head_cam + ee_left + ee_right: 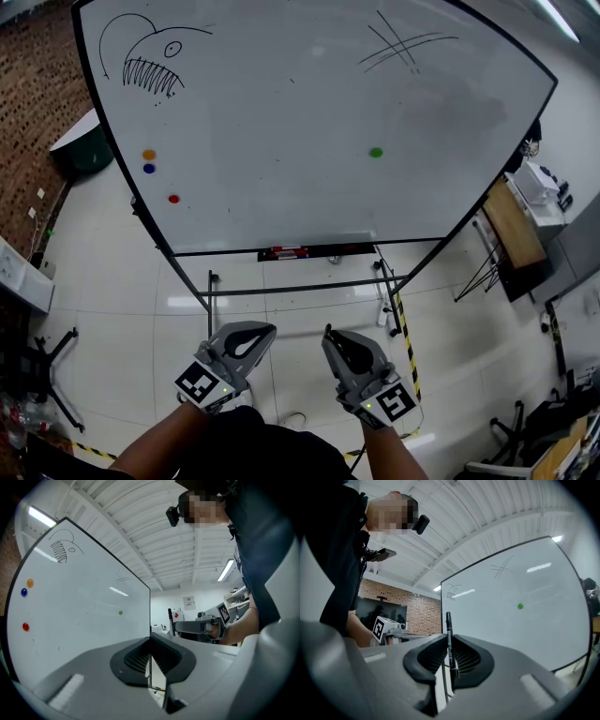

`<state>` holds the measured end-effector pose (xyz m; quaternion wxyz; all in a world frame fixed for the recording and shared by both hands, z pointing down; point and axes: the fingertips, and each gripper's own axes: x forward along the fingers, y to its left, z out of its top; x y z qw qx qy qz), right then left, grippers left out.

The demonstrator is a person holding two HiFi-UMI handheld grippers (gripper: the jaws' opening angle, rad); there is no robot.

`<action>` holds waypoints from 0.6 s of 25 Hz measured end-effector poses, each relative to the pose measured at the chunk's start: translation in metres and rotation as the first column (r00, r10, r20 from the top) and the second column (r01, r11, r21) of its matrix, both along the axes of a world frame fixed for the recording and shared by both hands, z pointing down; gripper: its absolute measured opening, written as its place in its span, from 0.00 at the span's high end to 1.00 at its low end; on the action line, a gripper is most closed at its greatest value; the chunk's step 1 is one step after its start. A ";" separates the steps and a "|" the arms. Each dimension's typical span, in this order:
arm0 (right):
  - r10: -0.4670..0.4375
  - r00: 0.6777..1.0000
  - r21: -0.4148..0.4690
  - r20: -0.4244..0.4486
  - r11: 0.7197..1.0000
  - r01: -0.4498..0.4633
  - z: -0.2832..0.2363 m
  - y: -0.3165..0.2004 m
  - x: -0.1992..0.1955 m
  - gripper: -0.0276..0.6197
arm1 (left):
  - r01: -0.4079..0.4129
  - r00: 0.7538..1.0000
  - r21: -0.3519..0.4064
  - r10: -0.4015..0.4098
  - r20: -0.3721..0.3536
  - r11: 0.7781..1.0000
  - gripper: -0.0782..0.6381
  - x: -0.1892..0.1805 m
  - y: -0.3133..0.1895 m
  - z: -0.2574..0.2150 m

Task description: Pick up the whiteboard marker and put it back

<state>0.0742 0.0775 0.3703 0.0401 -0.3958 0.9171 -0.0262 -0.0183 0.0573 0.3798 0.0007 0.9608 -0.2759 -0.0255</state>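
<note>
Black whiteboard marker [448,623] stands upright, pinched in the right gripper [334,337], tray [314,251] far ahead; the left gripper [265,330] has its jaws together, empty.

The left gripper [261,330] and right gripper [330,334] are moulded in grey, lined with ribbed black pads [466,660], and fitted with black-and-white marker cubes [202,384]. A dark top [344,559] is worn.

A green magnet [376,152] sits on the whiteboard [281,112] near a brick wall [28,94].
</note>
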 end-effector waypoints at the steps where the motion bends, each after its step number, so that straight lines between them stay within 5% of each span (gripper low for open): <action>1: -0.004 1.000 -0.003 0.000 1.000 0.004 0.001 -0.002 0.003 0.90 | 0.005 1.000 -0.005 -0.005 0.001 1.000 0.89 0.003 -0.002 0.001; 15: 0.028 0.999 -0.007 -0.038 1.000 -0.028 0.014 -0.105 -0.004 0.90 | -0.042 0.999 -0.012 0.042 -0.014 0.999 0.89 0.005 -0.106 0.021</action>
